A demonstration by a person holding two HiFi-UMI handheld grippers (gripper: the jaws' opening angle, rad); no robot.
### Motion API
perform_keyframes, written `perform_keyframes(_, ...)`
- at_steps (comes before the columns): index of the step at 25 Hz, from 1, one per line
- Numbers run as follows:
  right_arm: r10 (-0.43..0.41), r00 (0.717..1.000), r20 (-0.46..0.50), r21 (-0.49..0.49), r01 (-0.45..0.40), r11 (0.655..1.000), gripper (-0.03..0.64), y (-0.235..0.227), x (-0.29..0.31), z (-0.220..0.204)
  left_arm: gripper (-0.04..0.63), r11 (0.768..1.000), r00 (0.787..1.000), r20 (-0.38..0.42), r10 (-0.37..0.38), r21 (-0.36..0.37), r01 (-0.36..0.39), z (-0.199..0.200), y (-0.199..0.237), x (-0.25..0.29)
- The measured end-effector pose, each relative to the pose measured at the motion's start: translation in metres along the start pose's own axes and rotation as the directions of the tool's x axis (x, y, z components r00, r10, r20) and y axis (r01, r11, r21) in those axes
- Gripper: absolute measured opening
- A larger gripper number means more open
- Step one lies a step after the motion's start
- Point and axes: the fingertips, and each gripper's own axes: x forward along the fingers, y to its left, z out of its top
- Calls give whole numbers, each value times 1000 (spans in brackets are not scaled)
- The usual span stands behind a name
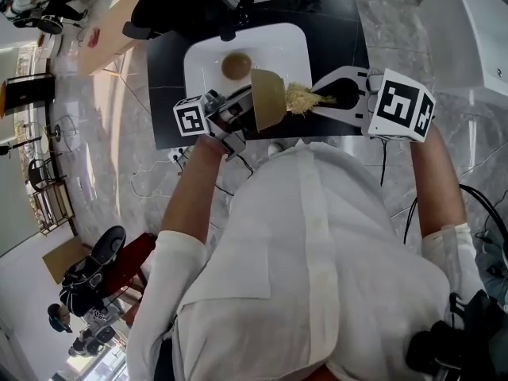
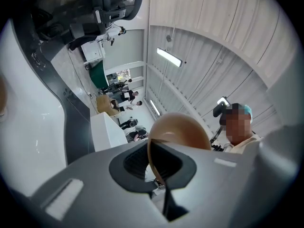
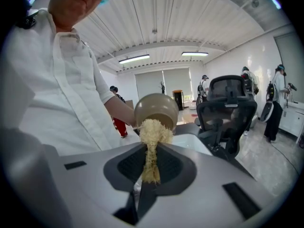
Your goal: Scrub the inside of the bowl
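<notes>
Bright ceiling strip lights (image 3: 134, 59), fisheye warping with dark corners, near foreground perhaps slightly soft

A pale marble floor (image 1: 95, 157) spreads around a black surface (image 1: 163, 78), with loose cables (image 1: 151, 182) lying on the floor. A black office chair (image 3: 228, 108) stands nearby. Strip lights (image 3: 134, 59) line the ribbed white ceiling (image 3: 190, 18), and a window (image 3: 164, 82) glows at the far wall.

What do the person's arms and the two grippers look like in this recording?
The left gripper and right gripper each carry a white cube with black square markers. Up close, their bodies are grey with black ribbed pads. The person wears a white buttoned shirt with sleeves ending near the elbow.
</notes>
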Motion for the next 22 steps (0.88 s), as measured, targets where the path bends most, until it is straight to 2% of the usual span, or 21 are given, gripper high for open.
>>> perform_keyframes(4, 25, 999, -37, 13, -24, 1000, 48, 5, 9, -13, 10, 1000, 999, 20, -27, -1, 27, 3, -5, 3)
perform_keyframes(14, 51, 998, 40, 30, -52, 998, 48, 10, 4, 4, 11, 1000, 1000, -22, 17, 3, -17, -2, 7, -3)
perform_keyframes(18, -18, 1000, 24, 63, 16, 998, 48, -13, -10, -3, 11, 999, 998, -52, 32, 11, -31, -4, 11, -4)
perform_keyframes(22, -87, 994, 65, 77, 82, 994, 48, -35, -22, 9, 11, 998, 991, -118, 59, 29, -56, -12, 11, 2)
